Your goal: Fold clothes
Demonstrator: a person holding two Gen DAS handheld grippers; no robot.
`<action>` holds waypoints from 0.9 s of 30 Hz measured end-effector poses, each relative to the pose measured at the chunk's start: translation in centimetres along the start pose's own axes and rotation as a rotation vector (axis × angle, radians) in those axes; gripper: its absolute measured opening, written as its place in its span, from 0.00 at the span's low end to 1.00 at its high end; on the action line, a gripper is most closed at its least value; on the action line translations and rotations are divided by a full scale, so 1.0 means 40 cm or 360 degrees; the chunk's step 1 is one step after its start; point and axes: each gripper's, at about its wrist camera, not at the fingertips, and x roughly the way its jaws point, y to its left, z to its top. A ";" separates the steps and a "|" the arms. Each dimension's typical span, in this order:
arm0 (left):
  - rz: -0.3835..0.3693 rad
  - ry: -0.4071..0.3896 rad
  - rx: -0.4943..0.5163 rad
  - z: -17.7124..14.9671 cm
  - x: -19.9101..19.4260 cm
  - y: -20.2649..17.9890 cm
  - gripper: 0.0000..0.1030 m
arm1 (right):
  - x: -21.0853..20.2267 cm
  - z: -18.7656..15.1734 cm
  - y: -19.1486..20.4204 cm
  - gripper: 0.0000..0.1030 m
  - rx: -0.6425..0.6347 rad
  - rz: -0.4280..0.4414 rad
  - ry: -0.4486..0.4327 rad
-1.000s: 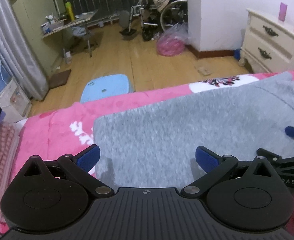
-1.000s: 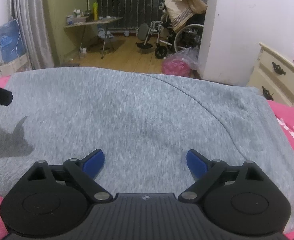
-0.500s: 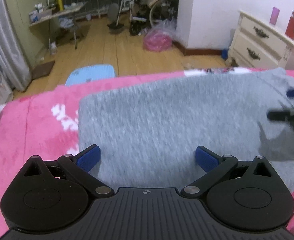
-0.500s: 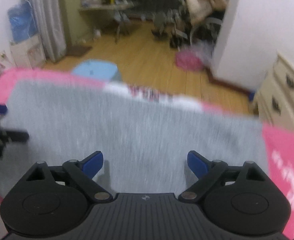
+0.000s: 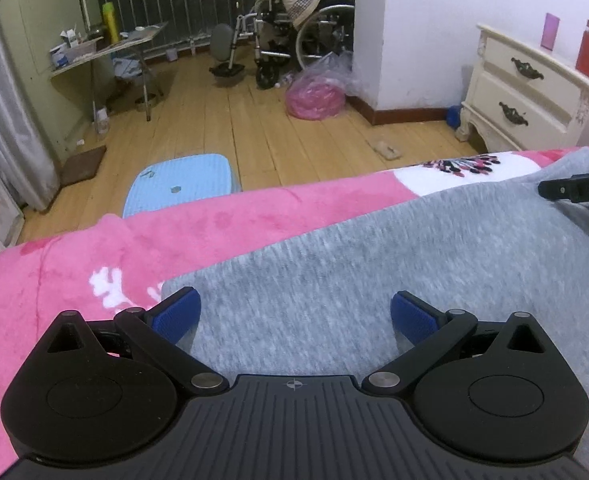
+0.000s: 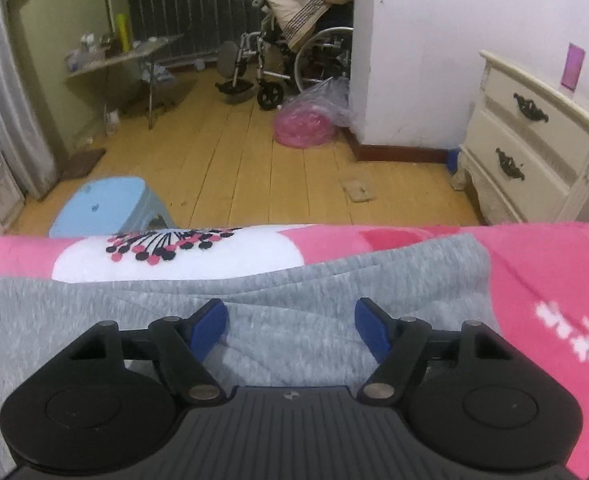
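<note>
Soft grey knit garment (image 5: 374,264) lies flat on pink fleece bed blanket (image 5: 94,256).
Left tongs (image 5: 294,316) released above its 9 o'clock corner, ready to pinch.
Right tongs (image 6: 290,326) closing over raised fold at 3 o'clock edge, pads apparently not yet pressing.

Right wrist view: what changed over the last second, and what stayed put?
The right tongs swung from mid-garment to the grey garment's right end near the far edge, and their jaws are closing with a raised fold between them, not yet pinched. The left tongs shifted to the garment's left corner, open. The garment stays flat on the pink blanket.
</note>
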 end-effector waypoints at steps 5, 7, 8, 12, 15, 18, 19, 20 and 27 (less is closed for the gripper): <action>0.0011 0.0008 -0.0015 0.019 -0.034 0.006 1.00 | -0.074 0.021 0.005 0.67 0.0025 0.0019 -0.0048; -0.0003 -0.0016 -0.0013 0.027 -0.068 0.005 1.00 | -0.128 0.020 0.017 0.67 0.0009 0.0091 -0.0088; -0.0025 -0.0011 -0.0003 0.027 -0.080 0.001 1.00 | -0.152 0.016 0.026 0.67 0.0007 0.0151 -0.0076; -0.0150 0.0067 0.0066 0.012 -0.106 -0.029 1.00 | -0.176 -0.031 0.062 0.67 -0.0059 0.0284 0.0047; -0.0186 0.0190 0.0126 -0.021 -0.086 -0.064 1.00 | -0.121 -0.090 0.077 0.68 -0.0132 0.0255 0.0162; -0.0115 0.0253 0.0139 -0.045 -0.069 -0.089 1.00 | -0.129 -0.091 0.101 0.71 -0.0216 0.0219 0.0139; -0.0089 0.0268 0.0141 -0.052 -0.064 -0.097 1.00 | -0.144 -0.083 0.109 0.70 -0.0215 0.0230 0.0139; -0.0073 0.0281 0.0135 -0.054 -0.062 -0.101 1.00 | -0.158 -0.076 0.117 0.69 -0.0214 0.0241 0.0139; -0.0033 0.0343 0.0081 -0.040 -0.057 -0.104 1.00 | -0.240 -0.158 0.181 0.72 -0.0428 0.0501 0.0078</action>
